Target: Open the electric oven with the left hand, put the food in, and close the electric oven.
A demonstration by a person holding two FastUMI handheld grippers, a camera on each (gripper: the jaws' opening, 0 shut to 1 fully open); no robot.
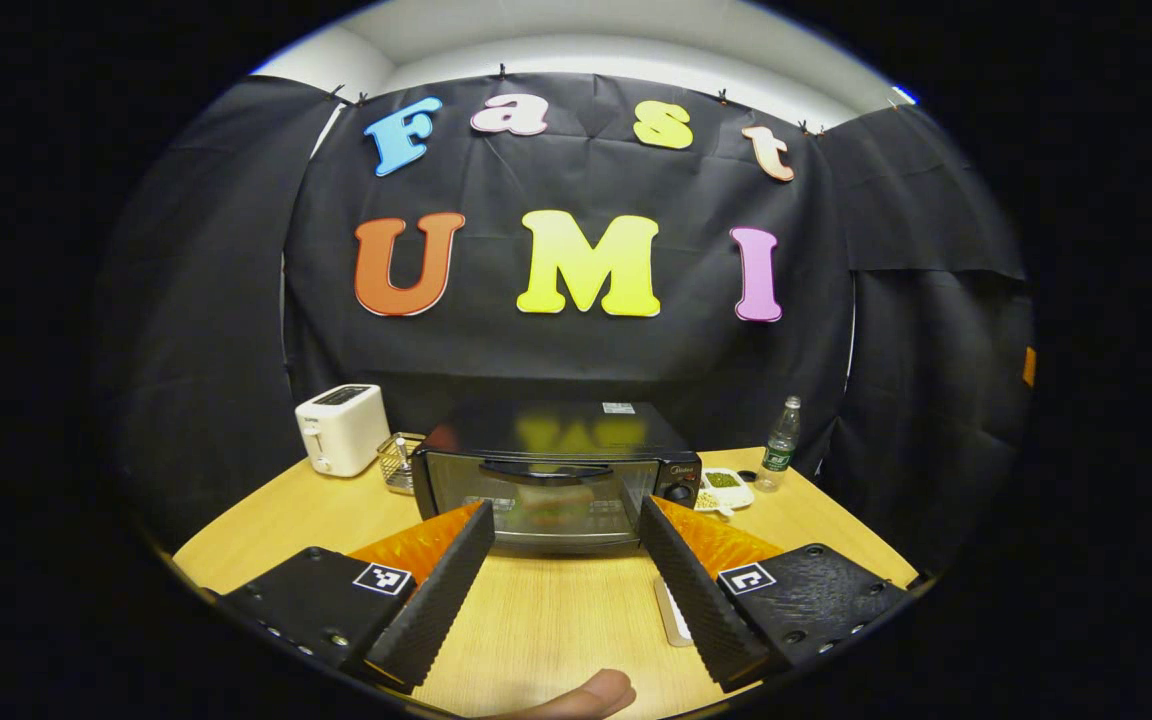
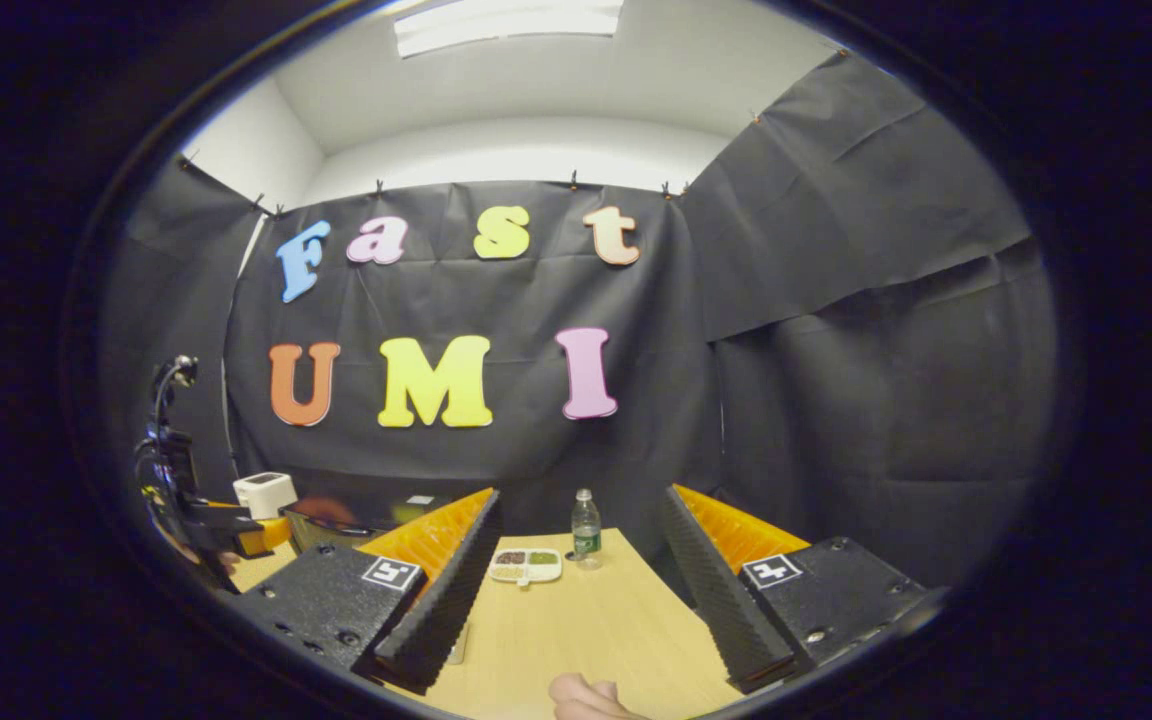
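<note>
The black electric oven [image 1: 556,480] stands at the table's middle back, its glass door shut and its handle [image 1: 544,468] across the top of the door. My left gripper [image 1: 566,570] hovers open in front of the door, a short way off and touching nothing. A white divided dish of food [image 1: 724,488] lies just right of the oven. In the right gripper view that dish [image 2: 526,565] lies ahead between the spread fingers of my right gripper [image 2: 576,590], which is open and holds nothing. The left gripper [image 2: 254,537] shows at the far left, near the oven [image 2: 336,522].
A white toaster [image 1: 341,428] and a small wire basket [image 1: 399,460] stand left of the oven. A clear bottle [image 1: 782,443] stands behind the dish, near the table's right edge. A flat pale card [image 1: 674,612] lies on the wooden table [image 1: 556,620] by the left gripper's right finger.
</note>
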